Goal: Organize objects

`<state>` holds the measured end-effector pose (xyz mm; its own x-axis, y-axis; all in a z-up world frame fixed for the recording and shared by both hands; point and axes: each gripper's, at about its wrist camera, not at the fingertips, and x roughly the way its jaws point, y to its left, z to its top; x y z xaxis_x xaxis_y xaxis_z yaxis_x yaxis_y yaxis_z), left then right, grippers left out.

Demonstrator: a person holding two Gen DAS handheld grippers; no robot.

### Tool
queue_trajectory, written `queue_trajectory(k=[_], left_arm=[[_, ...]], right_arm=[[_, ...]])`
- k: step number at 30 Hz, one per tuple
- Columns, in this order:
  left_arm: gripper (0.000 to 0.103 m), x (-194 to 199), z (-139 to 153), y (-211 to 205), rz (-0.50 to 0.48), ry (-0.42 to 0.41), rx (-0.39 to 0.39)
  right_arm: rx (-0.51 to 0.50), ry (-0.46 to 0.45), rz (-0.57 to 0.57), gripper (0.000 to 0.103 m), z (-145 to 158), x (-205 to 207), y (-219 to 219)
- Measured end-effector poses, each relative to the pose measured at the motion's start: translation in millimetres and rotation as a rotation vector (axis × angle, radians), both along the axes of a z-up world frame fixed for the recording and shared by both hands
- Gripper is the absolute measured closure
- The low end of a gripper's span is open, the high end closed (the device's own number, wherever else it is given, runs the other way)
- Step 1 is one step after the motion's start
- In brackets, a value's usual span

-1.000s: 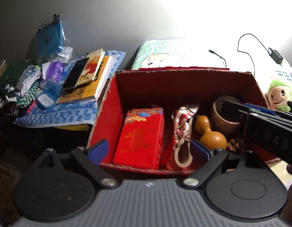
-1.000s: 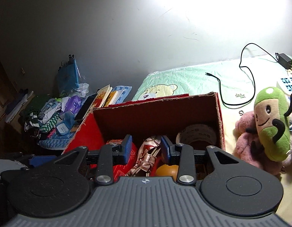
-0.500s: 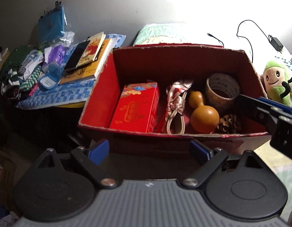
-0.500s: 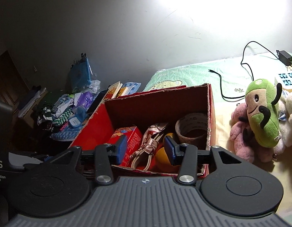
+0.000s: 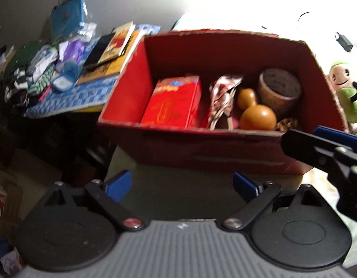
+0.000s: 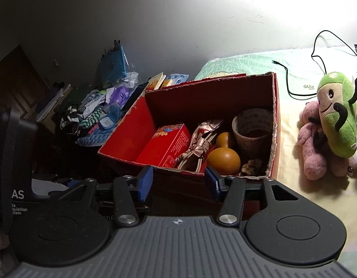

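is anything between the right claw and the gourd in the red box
Yes: the red box's near wall rises between the open right claw and the gourd. From above, the way looks open; the patterned cloth lies beside it.

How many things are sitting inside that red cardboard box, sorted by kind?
Inside the red cardboard box:
Red packet box: 1
Patterned folded cloth bundle: 1
Wooden gourd: 1
Tape roll: 1
Pine cone: 1
Total: 5
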<state>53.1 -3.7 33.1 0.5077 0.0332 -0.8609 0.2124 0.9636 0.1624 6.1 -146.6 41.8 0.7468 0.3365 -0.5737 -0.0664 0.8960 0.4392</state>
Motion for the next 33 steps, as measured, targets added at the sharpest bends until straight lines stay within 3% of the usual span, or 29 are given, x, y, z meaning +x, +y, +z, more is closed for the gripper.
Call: queue_trajectory(k=[7, 16, 24, 33], left_arm=[[0.008, -0.4, -6.9, 14.6, 0.045, 0.025, 0.032], [0.007, 14.1, 15.4, 26.8, 0.018, -0.022, 0.011], [0.005, 35.4, 36.4, 31.7, -0.03, -0.077, -0.009], [0.004, 56.5, 35.0, 27.1, -0.127, -0.091, -0.028]], right_arm=[[0.01, 0.034, 0.021, 0.051, -4.0, 0.0, 8.9], [0.009, 0.034, -0.017, 0.051, 9.7, 7.5, 17.3], [-0.049, 0.0, -0.104, 0.051, 27.0, 14.2, 26.6], [-0.103, -0.035, -0.24, 0.051, 32.0, 21.3, 31.3]])
